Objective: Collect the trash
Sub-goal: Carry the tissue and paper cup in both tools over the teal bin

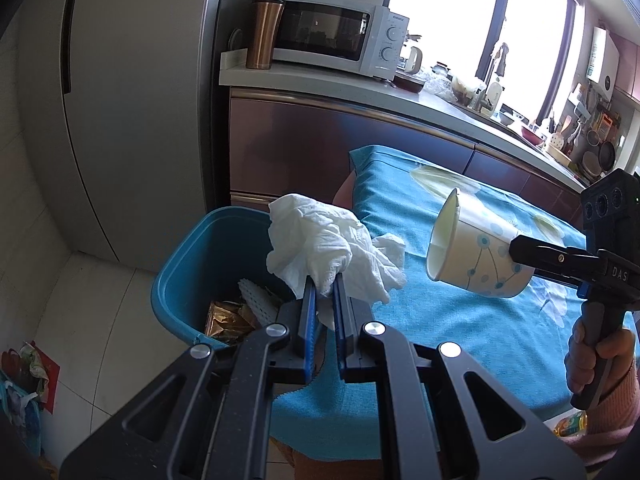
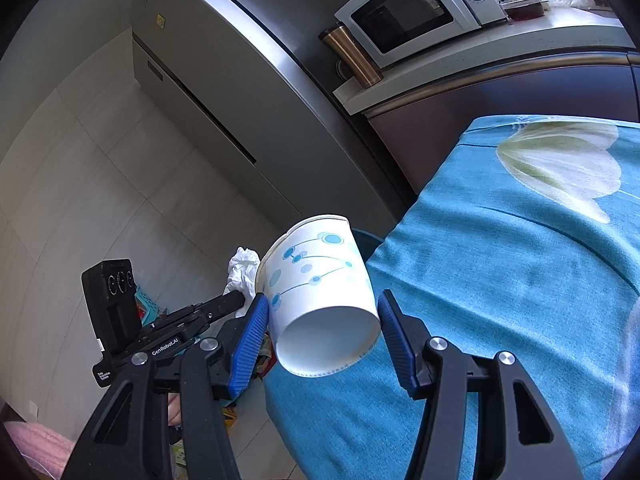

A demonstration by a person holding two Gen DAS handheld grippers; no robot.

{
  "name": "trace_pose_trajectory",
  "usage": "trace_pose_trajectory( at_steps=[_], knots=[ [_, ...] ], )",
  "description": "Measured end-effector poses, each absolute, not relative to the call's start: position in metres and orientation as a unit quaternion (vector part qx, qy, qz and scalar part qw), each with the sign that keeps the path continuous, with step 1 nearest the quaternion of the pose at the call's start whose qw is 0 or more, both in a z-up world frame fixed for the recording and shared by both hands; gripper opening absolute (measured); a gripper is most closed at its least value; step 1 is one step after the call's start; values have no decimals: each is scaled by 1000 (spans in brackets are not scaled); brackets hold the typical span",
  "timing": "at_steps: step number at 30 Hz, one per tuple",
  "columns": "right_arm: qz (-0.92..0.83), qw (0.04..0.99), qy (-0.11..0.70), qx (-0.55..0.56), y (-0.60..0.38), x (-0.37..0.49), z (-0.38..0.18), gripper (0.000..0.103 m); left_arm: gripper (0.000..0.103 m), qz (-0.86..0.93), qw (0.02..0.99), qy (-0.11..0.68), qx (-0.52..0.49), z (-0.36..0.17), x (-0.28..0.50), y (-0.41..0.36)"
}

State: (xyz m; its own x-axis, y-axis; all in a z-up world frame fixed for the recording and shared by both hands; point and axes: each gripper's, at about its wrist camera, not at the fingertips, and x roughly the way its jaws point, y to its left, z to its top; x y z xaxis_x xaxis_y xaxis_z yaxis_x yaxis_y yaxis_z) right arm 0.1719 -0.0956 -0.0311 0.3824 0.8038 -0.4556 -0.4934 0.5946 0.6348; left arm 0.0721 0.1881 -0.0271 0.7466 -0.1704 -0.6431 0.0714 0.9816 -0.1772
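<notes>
left gripper: fingers narrow, clamped on crumpled white paper tissue; tissue bunches up past the fingertips, a tail hangs down between them
right gripper: fingers about half spread, blue ribbed pads pressed on either side of white paper cup with blue dot-and-line print
cup pose: lying tilted, base toward the right wrist camera, mouth pointing away from the fingers; in the left wrist view its open mouth faces left, inside looks empty
cup place: held in the air above the teal floral cloth on the bench, near its left edge, not touching it
tissue place: just ahead of the left fingers, over the near rim of the blue plastic bin, at the bench corner
bin: left of and below the left fingers, on the floor beside the bench; holds brown crumpled wrappers and a white ridged piece
cup vs tissue: near each other, apart; cup to the right of the tissue
right hand: wrapped round the right gripper handle, pink sleeve at the wrist
background: white microwave oven and copper tumbler on the counter, well beyond both fingers
</notes>
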Motion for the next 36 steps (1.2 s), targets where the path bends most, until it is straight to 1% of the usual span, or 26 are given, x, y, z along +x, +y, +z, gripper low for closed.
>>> trace_pose_trajectory(
  at_steps=[36],
  knots=[
    [421, 794, 408, 159, -50, 183, -24, 54, 9, -31, 924, 368, -100, -45, 88, 217]
  ],
)
